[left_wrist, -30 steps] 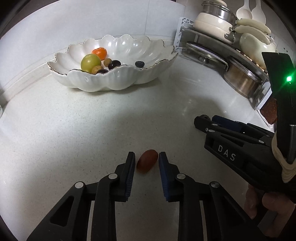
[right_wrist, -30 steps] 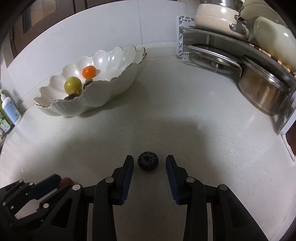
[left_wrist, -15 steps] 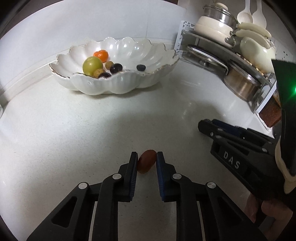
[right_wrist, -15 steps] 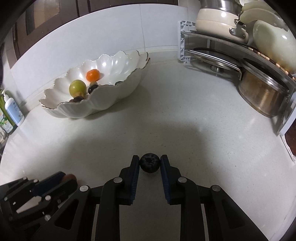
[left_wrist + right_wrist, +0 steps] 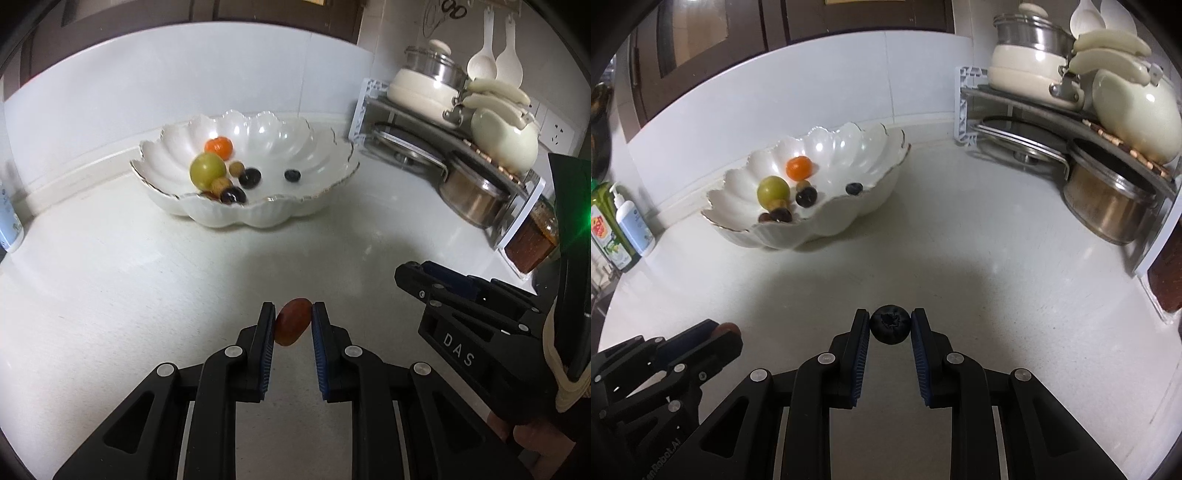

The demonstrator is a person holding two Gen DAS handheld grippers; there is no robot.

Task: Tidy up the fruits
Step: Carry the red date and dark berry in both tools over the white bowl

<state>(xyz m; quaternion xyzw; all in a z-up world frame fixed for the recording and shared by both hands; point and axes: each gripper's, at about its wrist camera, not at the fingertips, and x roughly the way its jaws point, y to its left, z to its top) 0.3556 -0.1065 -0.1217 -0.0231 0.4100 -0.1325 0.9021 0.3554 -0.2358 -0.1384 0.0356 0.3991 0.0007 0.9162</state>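
A: What does the left gripper (image 5: 293, 325) have?

B: Its blue-padded fingers (image 5: 266, 343) are clenched on a reddish-brown oval fruit (image 5: 292, 326), which sits tilted between the pads, above the white counter (image 5: 147, 280).

A: And the right gripper (image 5: 890, 328)?

B: Clamped on a blueberry (image 5: 890, 328), one pad touching each side, crown end facing the camera. In the left wrist view the right gripper shows from the side, at the right of the frame, and its tips cannot be made out there.

A: Where is the bowl?

B: The scalloped white bowl (image 5: 258, 218) with a gold rim stands toward the back edge of the counter, near the wall, well apart from both grippers.

A: What lies in it?

B: A green round fruit (image 5: 207, 170), an orange one (image 5: 218, 145) behind it, a few dark and tan small fruits clustered beside the green one, and a second blueberry (image 5: 292, 175) lying alone toward the right side of the bowl.

A: Anything else on the counter?

B: A corner rack (image 5: 1015, 110) at the back right corner, carrying cream pans on top and a steel pot (image 5: 1108, 206) below. At the back left edge stand a white pump bottle (image 5: 633, 221) and a green bottle (image 5: 607, 229) just beside it.
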